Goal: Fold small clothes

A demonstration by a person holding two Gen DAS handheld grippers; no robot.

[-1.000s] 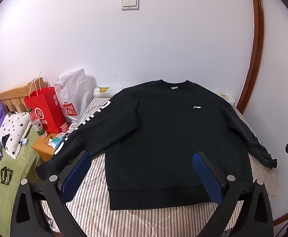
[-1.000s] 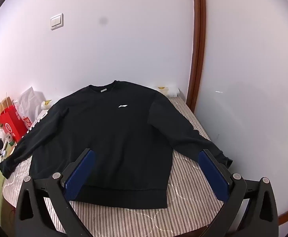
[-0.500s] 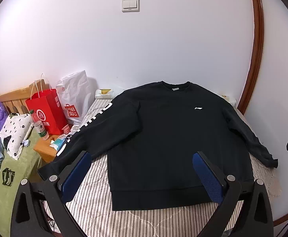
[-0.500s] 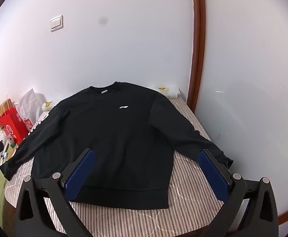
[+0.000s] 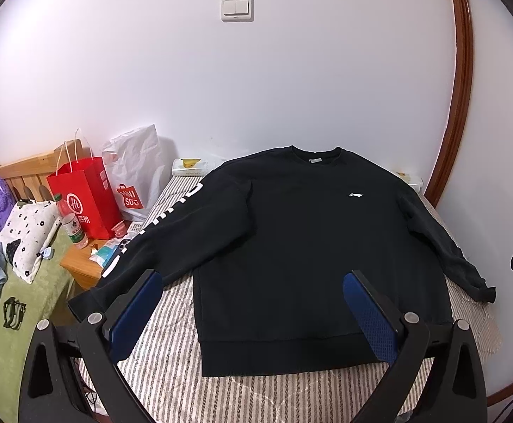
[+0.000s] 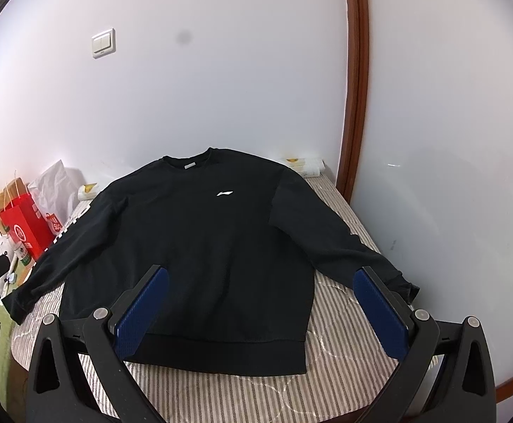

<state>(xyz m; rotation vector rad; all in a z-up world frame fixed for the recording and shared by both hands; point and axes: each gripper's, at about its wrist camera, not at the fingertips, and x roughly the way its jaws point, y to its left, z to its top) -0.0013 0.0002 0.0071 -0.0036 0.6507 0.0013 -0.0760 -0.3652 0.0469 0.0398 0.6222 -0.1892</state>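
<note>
Your bed [image 5: 172, 370] runs along the white wall [image 5: 291, 70], striped cover showing at the near edge and both sides; the black sweatshirt [image 5: 309, 246] lies flat on it, front up, collar toward the wall, hem toward you, white logo [image 5: 356, 195] on the chest; both sleeves are spread out and down, the lettered one [image 5: 158, 243] reaching past the bed's left edge, the plain one [image 6: 348, 250] ending at the right edge by the wall; a wooden trim [image 6: 355, 81] rises behind the far right corner. Your left gripper [image 5: 253, 312] hangs above the hem, its blue pads wide apart and holding nothing; your right gripper [image 6: 261, 312] does the same over the hem's right half, pads equally spread, clear of the cloth. Left of the bed: a white bag [image 5: 136, 172], a red bag [image 5: 87, 197] just beside it, a spotted pillow [image 5: 27, 232] on green bedding, a bottle [image 5: 71, 227] beside the red bag; a switch [image 5: 236, 8] on the wall above the collar.
</note>
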